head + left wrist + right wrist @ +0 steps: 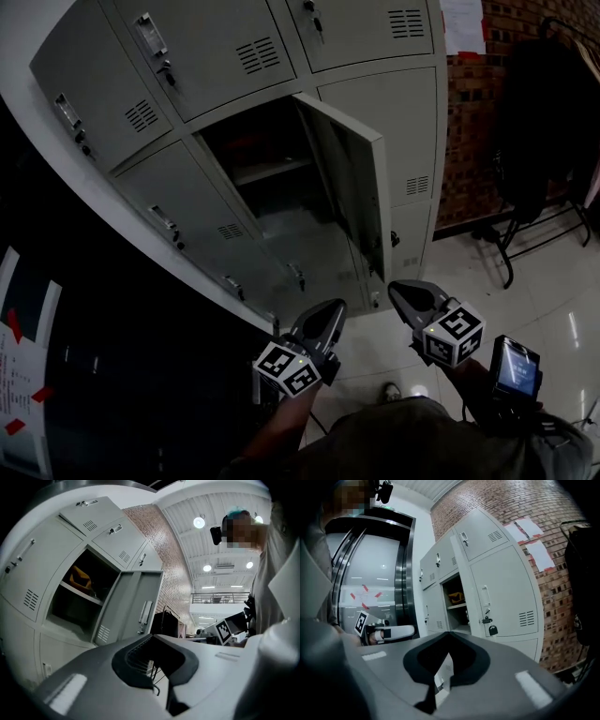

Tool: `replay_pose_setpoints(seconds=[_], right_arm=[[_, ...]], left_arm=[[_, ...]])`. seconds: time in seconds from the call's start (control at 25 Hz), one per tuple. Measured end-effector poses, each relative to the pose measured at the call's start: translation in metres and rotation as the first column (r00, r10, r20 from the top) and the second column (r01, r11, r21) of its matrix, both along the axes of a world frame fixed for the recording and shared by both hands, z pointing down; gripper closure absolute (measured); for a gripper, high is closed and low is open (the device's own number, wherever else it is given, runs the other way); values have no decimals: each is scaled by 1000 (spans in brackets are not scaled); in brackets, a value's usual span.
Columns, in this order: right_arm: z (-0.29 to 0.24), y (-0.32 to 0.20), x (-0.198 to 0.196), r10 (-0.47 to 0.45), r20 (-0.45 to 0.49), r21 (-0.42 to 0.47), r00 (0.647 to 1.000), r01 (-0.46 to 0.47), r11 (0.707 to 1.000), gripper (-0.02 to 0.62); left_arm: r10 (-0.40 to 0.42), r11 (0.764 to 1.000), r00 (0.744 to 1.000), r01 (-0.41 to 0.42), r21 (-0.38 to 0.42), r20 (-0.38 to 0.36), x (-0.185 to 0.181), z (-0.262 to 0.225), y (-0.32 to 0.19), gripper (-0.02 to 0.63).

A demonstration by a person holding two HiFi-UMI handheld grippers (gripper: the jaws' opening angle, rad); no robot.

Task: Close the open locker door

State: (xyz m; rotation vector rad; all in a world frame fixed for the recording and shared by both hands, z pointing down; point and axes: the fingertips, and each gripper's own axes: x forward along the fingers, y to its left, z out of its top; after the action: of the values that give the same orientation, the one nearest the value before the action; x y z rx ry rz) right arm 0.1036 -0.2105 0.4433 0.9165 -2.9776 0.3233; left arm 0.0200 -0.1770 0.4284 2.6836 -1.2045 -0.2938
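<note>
"Grey steel locker door (352,178), entry one: position?"

"Swung out from the open compartment (272,178) in the lower row of the locker bank (187,56). It is hinged on the right and stands roughly square to the front. A yellow item (79,578) lies on the shelf inside, well back from the opening."

"Entry two, the tools?"

"Left claw (333,309): pressed together, holding nothing. Right claw (398,289): pressed together, likewise holding nothing. Both hang near the door's lower end and neither touches it."

"Recommended handling?"

"The right claw looks the better placed. Its closed tip should go flat against the door's right-hand face, out by the free edge and away from the latch fitting (145,616). The push should follow the hinge's arc leftward, steadily, until the door seats in its frame. The left claw is best kept out of the narrowing gap."
</note>
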Motion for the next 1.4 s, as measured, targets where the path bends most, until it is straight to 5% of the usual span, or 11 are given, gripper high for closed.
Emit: replay_pose_setpoints(seconds=[0.4,0.64,0.92,1.4], right_arm=[[-22,-52,5,15,-8,66,1000,-14,998,604],[-42,-71,9,-31,-17,141,999,33,990,439],[-69,-83,-9,-171,-6,228,985,168,959,360],[-80,-80,-26,-297,-9,258,955,289,922,437]], left_arm=[[66,998,998,-66,21,4,5,-13,-52,618],[83,996,997,-83,35,-2,6,-17,-64,618],[68,997,998,-68,42,4,-1,-20,-68,618],[33,998,999,-34,50,8,-2,-23,-70,618]])
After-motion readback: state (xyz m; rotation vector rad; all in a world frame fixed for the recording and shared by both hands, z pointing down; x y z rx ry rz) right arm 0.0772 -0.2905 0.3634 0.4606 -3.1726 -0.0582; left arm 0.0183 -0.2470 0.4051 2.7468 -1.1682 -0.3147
